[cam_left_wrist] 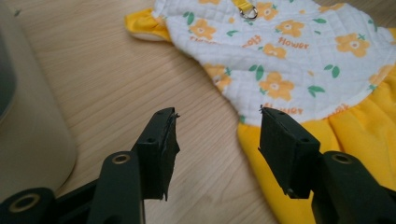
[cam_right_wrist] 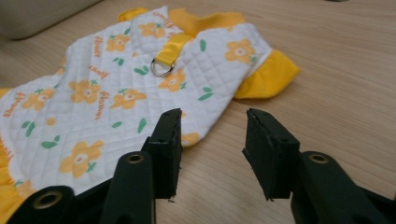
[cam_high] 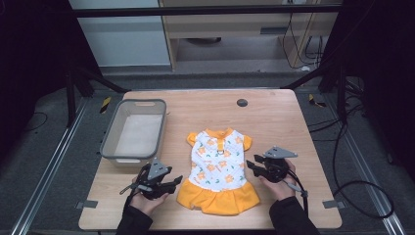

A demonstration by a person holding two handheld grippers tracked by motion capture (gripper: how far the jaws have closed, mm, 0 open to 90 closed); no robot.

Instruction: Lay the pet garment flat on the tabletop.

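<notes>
Both grippers stand spread with nothing between the jaws. Left gripper (cam_high: pixel 177 182) sits at lower left of the high view, just beside the skirt hem of the small dress (cam_high: pixel 219 169); right gripper (cam_high: pixel 250 164) sits at right of centre, just beside the bodice edge. Neither touches cloth.

Dress lies flat at the middle of the wooden table (cam_high: pixel 274 117), between the two grippers, long axis running from the collar at upper centre down to the ruffle near the bottom edge. Each gripper faces one long side, about equally near. Left gripper view: dress (cam_left_wrist: pixel 289 60) lies ahead and to the right of the jaws. Right gripper view: dress (cam_right_wrist: pixel 121 98) lies ahead and to the left.

Look: white quilted bodice, orange flowers, green leaves, "flower" lettering, yellow collar, sleeves and skirt, metal ring (cam_right_wrist: pixel 160 68) on a yellow tab. Grey bin (cam_high: pixel 134 128) stands at left, apart.
</notes>
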